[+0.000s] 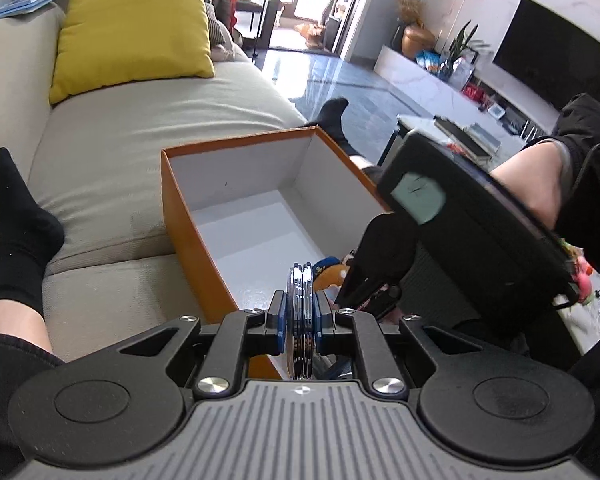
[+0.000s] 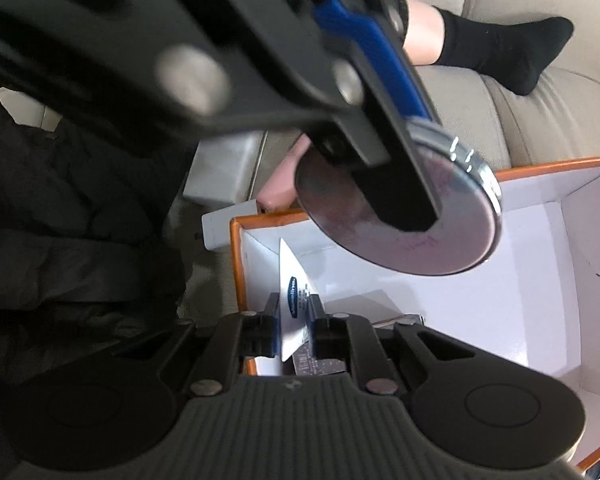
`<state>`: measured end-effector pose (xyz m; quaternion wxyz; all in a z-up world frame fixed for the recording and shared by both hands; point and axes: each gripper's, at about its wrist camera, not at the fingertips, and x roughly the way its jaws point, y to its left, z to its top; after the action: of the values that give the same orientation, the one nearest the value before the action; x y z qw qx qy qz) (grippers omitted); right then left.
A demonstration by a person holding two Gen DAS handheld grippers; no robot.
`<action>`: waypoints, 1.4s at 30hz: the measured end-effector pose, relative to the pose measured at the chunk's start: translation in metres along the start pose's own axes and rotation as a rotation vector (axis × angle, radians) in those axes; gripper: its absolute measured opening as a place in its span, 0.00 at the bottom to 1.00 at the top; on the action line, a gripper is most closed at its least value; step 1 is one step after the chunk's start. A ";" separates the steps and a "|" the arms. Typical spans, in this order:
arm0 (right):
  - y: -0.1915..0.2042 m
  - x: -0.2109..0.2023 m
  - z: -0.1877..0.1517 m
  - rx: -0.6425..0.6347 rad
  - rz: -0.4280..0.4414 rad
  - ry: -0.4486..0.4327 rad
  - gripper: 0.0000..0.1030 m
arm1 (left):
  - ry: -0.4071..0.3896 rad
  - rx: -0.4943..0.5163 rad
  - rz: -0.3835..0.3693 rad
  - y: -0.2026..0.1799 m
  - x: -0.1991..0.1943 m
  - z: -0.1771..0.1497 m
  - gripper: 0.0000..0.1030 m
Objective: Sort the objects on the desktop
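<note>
The left claw [image 1: 299, 318] is closed on a round, flat, shiny metal disc [image 1: 300, 320], which stands on its edge between the blue pads [image 1: 278, 320]. Just ahead of this claw and a little below it lies the open cardboard box with orange outside and white inside [image 1: 192, 216], resting on a beige sofa [image 1: 112, 148]. The right claw [image 2: 296, 320] grips a thin white card with a blue oval logo [image 2: 291, 292] (the print is too small to read), upright between its fingers. The same box [image 2: 520, 280] is directly below and ahead of the right claw, and the disc [image 2: 400, 220] with the left claw [image 2: 416, 184] hangs above and ahead of it, over the box.
</note>
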<state>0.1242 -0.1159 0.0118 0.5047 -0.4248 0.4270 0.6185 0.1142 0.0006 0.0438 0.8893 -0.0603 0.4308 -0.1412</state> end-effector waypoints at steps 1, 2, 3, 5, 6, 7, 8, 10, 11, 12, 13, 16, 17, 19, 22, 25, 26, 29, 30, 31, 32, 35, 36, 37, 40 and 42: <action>0.000 -0.003 -0.002 0.007 -0.011 -0.012 0.17 | 0.006 0.000 0.005 -0.001 0.003 0.001 0.14; 0.000 -0.007 -0.005 0.014 -0.013 -0.024 0.22 | 0.009 0.003 0.007 -0.002 0.005 0.001 0.14; 0.000 -0.012 -0.008 0.019 -0.012 -0.039 0.28 | 0.009 0.005 0.007 -0.003 0.006 0.001 0.14; 0.001 -0.023 -0.013 0.016 -0.039 -0.067 0.41 | 0.008 0.013 0.008 -0.004 0.008 0.002 0.14; 0.000 -0.029 -0.016 0.017 -0.050 -0.073 0.42 | 0.009 0.017 0.011 -0.005 0.009 0.002 0.14; -0.001 -0.033 -0.018 0.024 -0.060 -0.079 0.43 | 0.011 0.023 0.014 -0.007 0.009 0.002 0.14; -0.003 -0.038 -0.020 0.034 -0.075 -0.080 0.45 | 0.016 0.031 0.017 -0.007 0.010 0.002 0.14; -0.009 -0.043 -0.022 0.071 -0.127 -0.077 0.47 | 0.030 0.051 0.026 -0.008 0.012 0.002 0.14; -0.012 -0.042 -0.022 0.098 -0.154 -0.075 0.47 | 0.038 0.063 0.033 -0.009 0.013 0.002 0.14; -0.016 -0.041 -0.022 0.129 -0.178 -0.077 0.47 | 0.043 0.075 0.042 -0.010 0.014 0.002 0.14; -0.019 -0.038 -0.019 0.158 -0.199 -0.080 0.47 | 0.052 0.085 0.049 -0.011 0.015 0.003 0.14; -0.029 -0.026 -0.017 0.240 -0.278 -0.068 0.47 | 0.074 0.107 0.058 -0.011 0.018 0.004 0.14; -0.031 -0.021 -0.014 0.266 -0.284 -0.078 0.47 | 0.079 0.118 0.063 -0.012 0.019 0.005 0.14; -0.036 -0.016 -0.014 0.317 -0.268 -0.117 0.47 | 0.093 0.137 0.055 -0.012 0.019 0.005 0.14; -0.038 -0.006 -0.020 0.363 -0.277 -0.154 0.48 | 0.123 0.178 0.041 -0.014 0.022 0.008 0.14; -0.047 0.000 -0.032 0.383 -0.267 -0.173 0.48 | 0.148 0.216 0.046 -0.018 0.028 0.013 0.14; -0.050 0.002 -0.034 0.392 -0.254 -0.180 0.48 | 0.155 0.232 0.054 -0.020 0.031 0.014 0.14; -0.063 0.003 -0.039 0.435 -0.228 -0.205 0.49 | 0.180 0.274 0.070 -0.024 0.039 0.019 0.14; -0.062 0.002 -0.044 0.445 -0.223 -0.208 0.49 | 0.191 0.285 0.069 -0.025 0.042 0.020 0.14; -0.063 0.001 -0.047 0.458 -0.217 -0.209 0.49 | 0.203 0.301 0.067 -0.026 0.044 0.021 0.14; -0.065 0.003 -0.050 0.471 -0.210 -0.211 0.49 | 0.216 0.315 0.060 -0.026 0.046 0.022 0.14; -0.069 0.005 -0.055 0.505 -0.198 -0.232 0.49 | 0.253 0.357 0.031 -0.024 0.052 0.024 0.14; -0.070 0.005 -0.058 0.518 -0.192 -0.243 0.49 | 0.264 0.375 0.020 -0.024 0.054 0.025 0.14; -0.070 0.005 -0.060 0.528 -0.188 -0.254 0.49 | 0.277 0.390 0.010 -0.024 0.056 0.026 0.15; -0.070 0.005 -0.065 0.537 -0.186 -0.287 0.48 | 0.328 0.428 0.013 -0.027 0.065 0.029 0.15; -0.072 0.004 -0.068 0.557 -0.169 -0.313 0.49 | 0.360 0.462 0.023 -0.031 0.071 0.030 0.15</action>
<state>0.2010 -0.1711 -0.0175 0.7106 -0.2043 0.4603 0.4913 0.1739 -0.0510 0.0164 0.7902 0.1745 0.5390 -0.2338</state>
